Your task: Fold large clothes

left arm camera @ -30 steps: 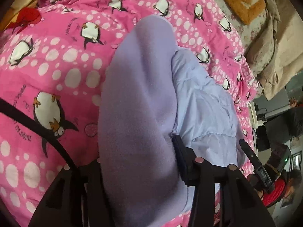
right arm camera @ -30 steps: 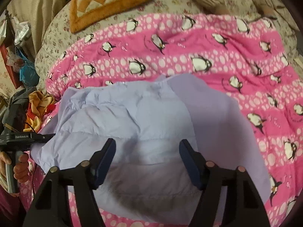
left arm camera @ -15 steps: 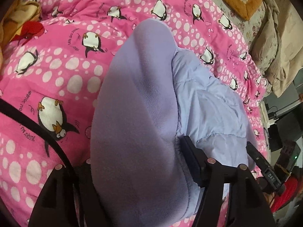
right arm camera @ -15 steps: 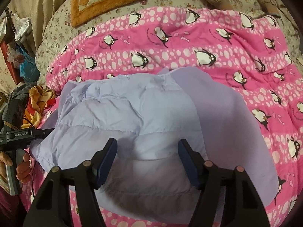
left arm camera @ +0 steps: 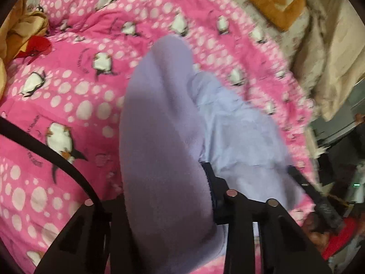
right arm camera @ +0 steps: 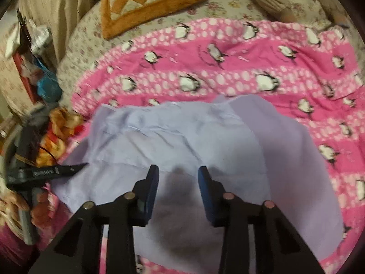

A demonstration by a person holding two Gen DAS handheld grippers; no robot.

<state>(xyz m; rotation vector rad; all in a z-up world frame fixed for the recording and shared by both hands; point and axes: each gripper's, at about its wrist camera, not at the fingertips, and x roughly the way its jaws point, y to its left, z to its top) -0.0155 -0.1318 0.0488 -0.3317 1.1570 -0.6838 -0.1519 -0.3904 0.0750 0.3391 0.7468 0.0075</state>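
The jacket (right arm camera: 182, 141), lilac, is spread on the pink quilt (right arm camera: 251, 68), which is printed with penguins and white dots. In the right wrist view the quilted shell lies to the left and the fleece lining (right arm camera: 296, 159) is exposed to the right. The jacket occupies the near centre of the quilt; its far edge falls short of the quilt's far band of penguins.

Left gripper (left arm camera: 164, 196): a thick fold of fleece (left arm camera: 159, 125) is clamped between the fingers. The right finger (left arm camera: 212, 182) is seen pressed against the fabric; the left finger is hidden behind the fold. The fleece rises from the jaws and extends far across the view, with the paler shell (left arm camera: 239, 132) lying to its right. In the right wrist view the left gripper's tip (right arm camera: 70, 167) is seen at the jacket's near left edge.

Right gripper (right arm camera: 178, 175): jaws are parted at a moderate width, nothing between them. It is held above the jacket's near middle, over a shadowed patch; contact with the fabric cannot be judged.

An orange checked cushion (right arm camera: 155, 2) lies on the floral bedspread (right arm camera: 228, 6) beyond the quilt, far left. An orange and red cloth (right arm camera: 59, 132) is bunched at the left, beside the jacket. Both views are motion-blurred.
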